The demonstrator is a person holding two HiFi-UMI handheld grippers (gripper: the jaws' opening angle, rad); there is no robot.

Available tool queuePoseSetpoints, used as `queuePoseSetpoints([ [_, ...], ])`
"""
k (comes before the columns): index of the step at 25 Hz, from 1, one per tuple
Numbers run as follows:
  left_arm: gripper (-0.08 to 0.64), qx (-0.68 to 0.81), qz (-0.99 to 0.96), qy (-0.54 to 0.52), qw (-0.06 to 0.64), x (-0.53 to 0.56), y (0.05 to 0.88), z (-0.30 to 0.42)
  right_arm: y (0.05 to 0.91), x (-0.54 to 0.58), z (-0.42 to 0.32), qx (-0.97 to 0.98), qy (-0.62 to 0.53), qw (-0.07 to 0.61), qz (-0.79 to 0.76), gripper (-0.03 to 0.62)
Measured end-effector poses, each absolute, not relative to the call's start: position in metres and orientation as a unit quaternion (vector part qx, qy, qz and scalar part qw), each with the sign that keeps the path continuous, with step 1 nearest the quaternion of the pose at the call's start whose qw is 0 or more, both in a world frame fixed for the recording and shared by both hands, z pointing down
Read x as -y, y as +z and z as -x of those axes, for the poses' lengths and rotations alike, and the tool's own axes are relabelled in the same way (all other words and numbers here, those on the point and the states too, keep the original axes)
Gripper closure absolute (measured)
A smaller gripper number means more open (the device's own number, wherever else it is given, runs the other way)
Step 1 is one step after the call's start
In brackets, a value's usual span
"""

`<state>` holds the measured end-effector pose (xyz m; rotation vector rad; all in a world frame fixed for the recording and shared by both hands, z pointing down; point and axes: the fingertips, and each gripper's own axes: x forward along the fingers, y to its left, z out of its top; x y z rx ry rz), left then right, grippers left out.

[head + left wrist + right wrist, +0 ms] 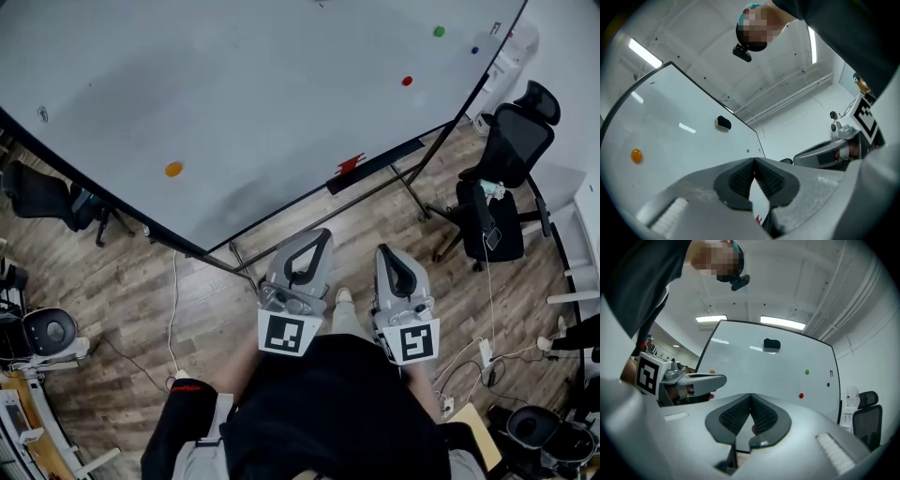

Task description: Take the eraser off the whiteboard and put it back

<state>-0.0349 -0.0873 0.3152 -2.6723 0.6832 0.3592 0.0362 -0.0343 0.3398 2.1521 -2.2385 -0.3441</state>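
Note:
The black eraser (723, 123) sticks high on the whiteboard (234, 103); the right gripper view also has the eraser (771, 344) near the board's top edge. It is outside the head view. My left gripper (309, 246) and right gripper (392, 255) are side by side in front of the person, a step short of the board's lower edge. Both point toward the board, slightly upward. The left gripper (753, 161) has its pads together with nothing between them. The right gripper (750, 395) is also shut and empty. Neither is near the eraser.
Orange (173, 170), red (407, 82), green (439, 31) and blue (474, 51) magnets dot the board. A black tray (375, 164) with a red item (349, 165) runs along its lower edge. Black office chairs stand at right (502, 178) and left (42, 192). Cables lie on the wooden floor.

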Motion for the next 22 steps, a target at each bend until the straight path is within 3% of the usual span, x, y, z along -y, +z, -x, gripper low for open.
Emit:
queuePoseSetpoints([
  [11, 0.557, -0.332, 0.909, 0.130, 0.215, 0.150, 0.281, -0.003, 0.308, 0.126, -0.086, 0.775, -0.172, 0.062, -0.605, 0.591],
  [22, 0.558, -0.411, 0.871, 0.119, 0.240, 0.186, 0.254, -0.021, 0.277, 0.204, -0.090, 0.787, -0.255, 0.193, -0.528, 0.591],
])
